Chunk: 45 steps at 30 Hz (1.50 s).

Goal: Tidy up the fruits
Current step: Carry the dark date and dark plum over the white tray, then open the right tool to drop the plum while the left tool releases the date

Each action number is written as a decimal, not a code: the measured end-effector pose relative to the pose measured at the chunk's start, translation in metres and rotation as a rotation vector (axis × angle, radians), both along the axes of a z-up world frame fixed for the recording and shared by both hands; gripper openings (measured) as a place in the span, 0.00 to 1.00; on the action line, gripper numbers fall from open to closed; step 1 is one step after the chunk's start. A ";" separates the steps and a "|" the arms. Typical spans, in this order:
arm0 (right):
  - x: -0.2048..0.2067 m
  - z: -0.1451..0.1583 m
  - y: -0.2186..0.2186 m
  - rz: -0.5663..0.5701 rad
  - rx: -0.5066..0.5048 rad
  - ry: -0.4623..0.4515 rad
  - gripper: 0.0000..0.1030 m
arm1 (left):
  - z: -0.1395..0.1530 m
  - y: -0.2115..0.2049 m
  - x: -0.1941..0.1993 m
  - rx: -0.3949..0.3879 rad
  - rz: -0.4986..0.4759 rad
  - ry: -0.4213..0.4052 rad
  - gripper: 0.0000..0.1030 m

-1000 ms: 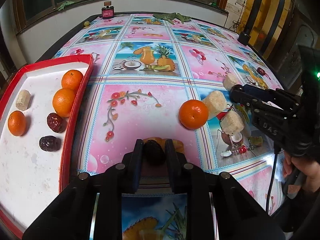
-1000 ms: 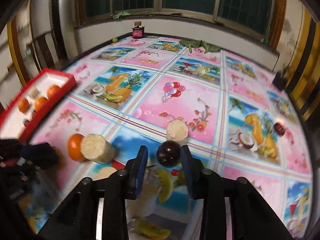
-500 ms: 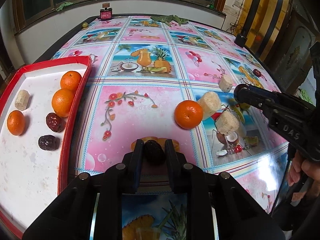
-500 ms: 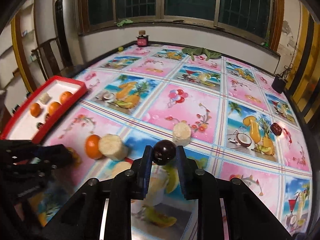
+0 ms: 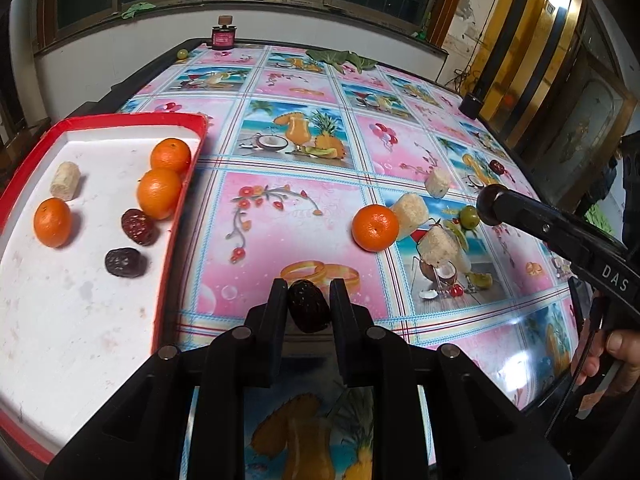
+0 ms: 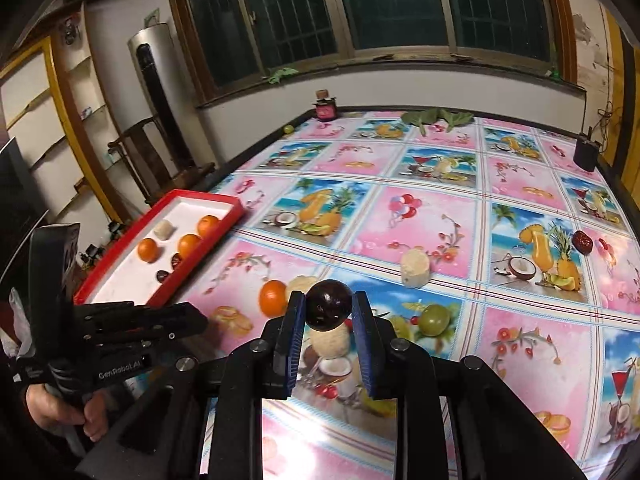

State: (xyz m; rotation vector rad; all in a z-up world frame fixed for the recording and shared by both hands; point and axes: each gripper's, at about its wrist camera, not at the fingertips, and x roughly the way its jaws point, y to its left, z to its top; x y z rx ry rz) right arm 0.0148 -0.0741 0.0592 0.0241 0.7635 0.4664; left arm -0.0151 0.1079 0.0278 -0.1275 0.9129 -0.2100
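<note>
My left gripper is shut on a dark red date, held above the tablecloth just right of the red tray. The tray holds three oranges, two dates and a pale cylinder piece. My right gripper is shut on a dark round plum, lifted above the table; it also shows in the left wrist view. On the cloth lie an orange, pale cylinder pieces, a green fruit and a date.
A small pink jar and green leaves sit at the table's far edge. A black cup stands at the far right corner. A small green fruit lies at the far left corner.
My right gripper closed on the plum and lifted it off the cloth. My left gripper rose slightly with the date and drew back.
</note>
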 end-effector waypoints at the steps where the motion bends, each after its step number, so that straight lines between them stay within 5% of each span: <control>1: -0.002 0.002 0.002 0.007 0.003 -0.002 0.24 | 0.001 0.001 -0.001 -0.003 0.000 -0.002 0.18; 13: -0.015 0.013 0.031 0.107 0.015 -0.030 0.23 | 0.033 0.021 -0.028 -0.006 -0.018 -0.087 0.18; 24: -0.011 0.021 0.091 0.260 0.022 -0.005 0.23 | 0.038 0.108 -0.039 -0.015 0.173 -0.071 0.18; 32: 0.021 0.022 0.160 0.389 0.037 0.063 0.23 | 0.020 0.138 -0.030 -0.002 0.241 -0.042 0.18; 45: 0.093 -0.015 0.256 0.486 -0.031 0.167 0.23 | -0.003 0.128 -0.015 -0.032 0.190 0.014 0.18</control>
